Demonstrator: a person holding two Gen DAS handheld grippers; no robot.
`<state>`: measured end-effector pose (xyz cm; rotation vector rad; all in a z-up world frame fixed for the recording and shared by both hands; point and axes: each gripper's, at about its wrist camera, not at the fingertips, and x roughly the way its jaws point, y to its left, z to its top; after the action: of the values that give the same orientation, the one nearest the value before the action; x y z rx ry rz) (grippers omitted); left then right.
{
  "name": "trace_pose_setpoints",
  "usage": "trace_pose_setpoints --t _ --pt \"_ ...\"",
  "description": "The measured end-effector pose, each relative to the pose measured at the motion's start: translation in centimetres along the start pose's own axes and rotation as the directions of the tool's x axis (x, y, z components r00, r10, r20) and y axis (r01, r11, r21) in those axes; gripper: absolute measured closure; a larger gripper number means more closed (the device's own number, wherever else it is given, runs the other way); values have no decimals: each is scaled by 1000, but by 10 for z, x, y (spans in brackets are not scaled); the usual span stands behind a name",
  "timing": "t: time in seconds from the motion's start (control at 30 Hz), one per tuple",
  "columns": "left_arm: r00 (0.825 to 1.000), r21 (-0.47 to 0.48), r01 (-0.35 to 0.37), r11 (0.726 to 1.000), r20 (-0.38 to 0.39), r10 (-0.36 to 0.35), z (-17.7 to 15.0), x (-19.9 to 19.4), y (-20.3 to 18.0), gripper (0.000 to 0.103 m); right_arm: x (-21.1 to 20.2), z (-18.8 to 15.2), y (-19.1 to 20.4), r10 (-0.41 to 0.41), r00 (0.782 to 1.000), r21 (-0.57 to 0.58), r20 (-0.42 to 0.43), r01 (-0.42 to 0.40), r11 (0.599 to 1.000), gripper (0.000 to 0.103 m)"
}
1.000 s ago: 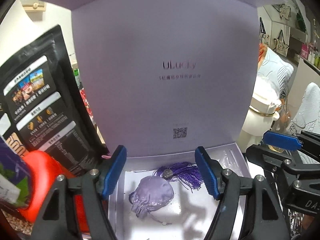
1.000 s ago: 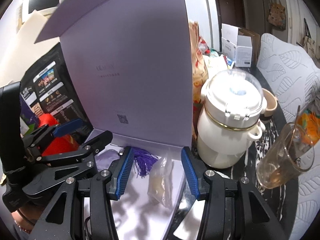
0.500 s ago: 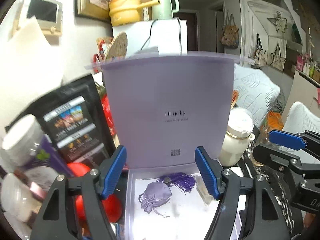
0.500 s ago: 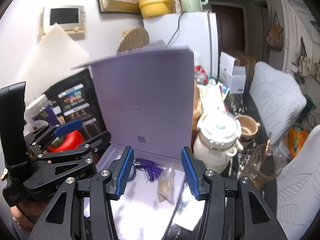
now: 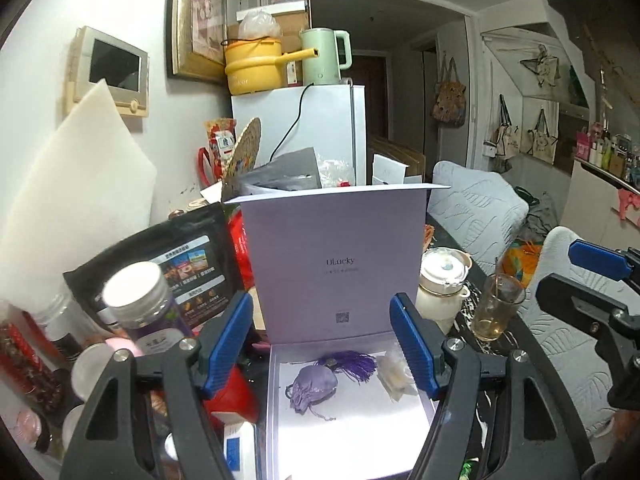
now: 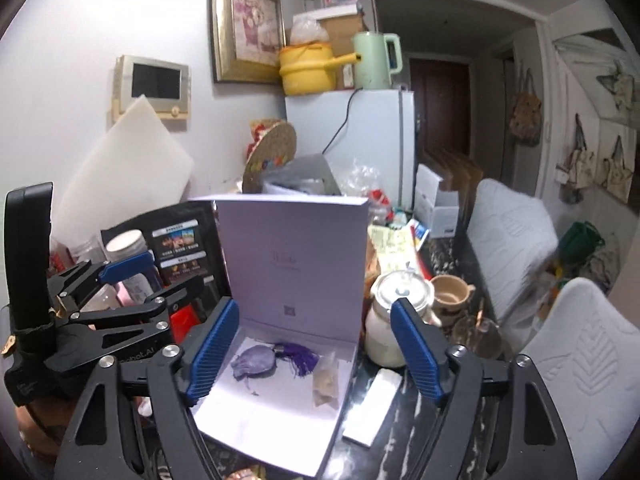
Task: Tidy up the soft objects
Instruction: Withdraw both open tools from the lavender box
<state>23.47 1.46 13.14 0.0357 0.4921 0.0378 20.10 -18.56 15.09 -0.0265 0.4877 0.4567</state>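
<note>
A lavender gift box (image 5: 360, 436) (image 6: 264, 428) lies open on the table, its lid (image 5: 340, 264) standing upright behind it. Inside rest a purple fabric pouch (image 5: 314, 386) (image 6: 254, 362) with a purple tassel (image 5: 354, 364) (image 6: 300, 354) and a small clear sachet (image 5: 394, 374) (image 6: 326, 378). My left gripper (image 5: 322, 346) hovers above and in front of the box, open, with nothing between its blue pads. My right gripper (image 6: 312, 346) is raised to its right; its jaws are opening and hold nothing.
Left of the box stand a black snack bag (image 5: 172, 272), jars (image 5: 140, 304) and a red object (image 5: 232, 396). On the right are a white lidded pot (image 5: 442, 288) (image 6: 394, 320), a glass of tea (image 5: 496, 306) and a white slip (image 6: 374, 406). A fridge (image 5: 312, 132) stands behind.
Both grippers have risen and drawn back from the box, which now looks smaller with the room behind in view. The right gripper's fingers have spread wider. Pouch, tassel and sachet stay in the box.
</note>
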Motion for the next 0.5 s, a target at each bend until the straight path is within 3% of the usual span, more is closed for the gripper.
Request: trace_pose_setpoints --t 0.1,0.13,0.17,0.5 --pt "1000 1 -1 1000 8 1 -2 -15 1 29 -18 -2 5 -7 1000 -6 22 7 1000 21" --pt "1000 4 -1 1000 9 1 -3 -20 1 20 -24 -3 7 -7 1000 -7 29 7 1000 19" --pt "1000 4 3 1000 13 -3 -4 -24 2 0 -30 -4 8 -5 999 -8 37 6 1000 18" --pt "999 22 21 1000 49 -22 -15 -72 -2 0 -75 -20 21 -10 997 -27 77 12 1000 14"
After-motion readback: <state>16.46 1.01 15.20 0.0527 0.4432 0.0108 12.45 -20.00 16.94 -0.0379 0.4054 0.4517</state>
